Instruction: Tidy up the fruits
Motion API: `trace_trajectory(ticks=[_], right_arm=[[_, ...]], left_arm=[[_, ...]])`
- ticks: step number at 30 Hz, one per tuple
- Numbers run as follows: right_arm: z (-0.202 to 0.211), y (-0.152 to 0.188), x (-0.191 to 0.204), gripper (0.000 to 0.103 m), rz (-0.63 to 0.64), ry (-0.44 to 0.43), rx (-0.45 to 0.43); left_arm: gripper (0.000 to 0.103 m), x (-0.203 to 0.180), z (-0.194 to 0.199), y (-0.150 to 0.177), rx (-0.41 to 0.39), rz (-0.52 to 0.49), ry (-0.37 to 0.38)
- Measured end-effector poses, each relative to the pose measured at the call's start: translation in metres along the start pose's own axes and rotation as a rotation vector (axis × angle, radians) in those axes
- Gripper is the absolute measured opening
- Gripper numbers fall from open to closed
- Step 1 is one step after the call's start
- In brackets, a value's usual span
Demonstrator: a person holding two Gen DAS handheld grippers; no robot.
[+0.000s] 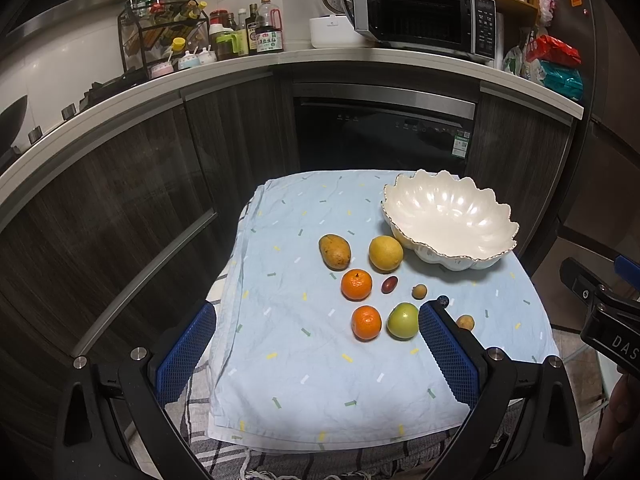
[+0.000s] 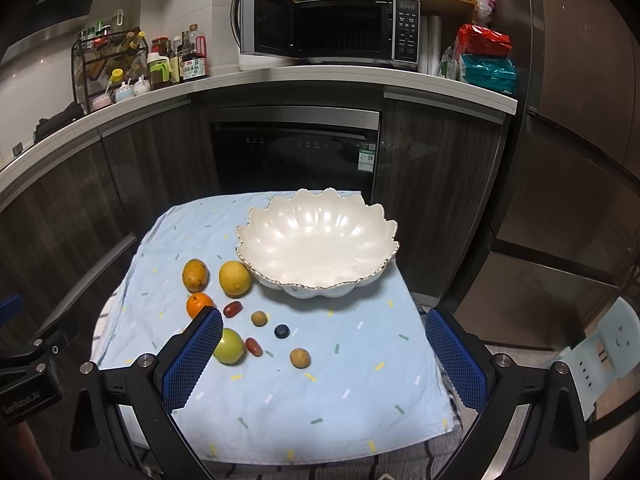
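Fingers point(image 1: 448, 356) apart on both grippers, holding nothing; bowl point(image 2: 316, 276) empty, all fruit point(image 2: 234, 278) on worktop, nothing sorted.

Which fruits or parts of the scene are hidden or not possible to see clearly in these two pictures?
- Left wrist view: the blueberry is mostly behind the gripper's blue finger pad.
- Right wrist view: the green fruit and one orange are partly covered by the blue finger pad; the second orange is fully hidden.
- Both views: what lies under the white bowl cannot be seen.
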State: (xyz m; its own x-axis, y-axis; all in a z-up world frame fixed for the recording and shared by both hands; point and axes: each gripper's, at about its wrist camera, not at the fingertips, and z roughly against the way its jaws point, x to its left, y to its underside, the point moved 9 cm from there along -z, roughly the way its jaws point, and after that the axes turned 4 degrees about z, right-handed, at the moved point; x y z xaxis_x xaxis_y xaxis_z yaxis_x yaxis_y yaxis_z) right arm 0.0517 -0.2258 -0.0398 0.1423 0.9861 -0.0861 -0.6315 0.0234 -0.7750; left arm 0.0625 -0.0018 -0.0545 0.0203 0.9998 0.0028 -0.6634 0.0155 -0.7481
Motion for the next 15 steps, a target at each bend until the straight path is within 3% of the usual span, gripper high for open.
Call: trace_trajectory(ticks=[15], right_arm=[[-0.0002,-0.0002,-0.0009,0.103,-0.004,-0.002,0.006]], left_arm=[[0.103,0.0006,-0.0008,-0.0006,0.001,0.004,0.0]])
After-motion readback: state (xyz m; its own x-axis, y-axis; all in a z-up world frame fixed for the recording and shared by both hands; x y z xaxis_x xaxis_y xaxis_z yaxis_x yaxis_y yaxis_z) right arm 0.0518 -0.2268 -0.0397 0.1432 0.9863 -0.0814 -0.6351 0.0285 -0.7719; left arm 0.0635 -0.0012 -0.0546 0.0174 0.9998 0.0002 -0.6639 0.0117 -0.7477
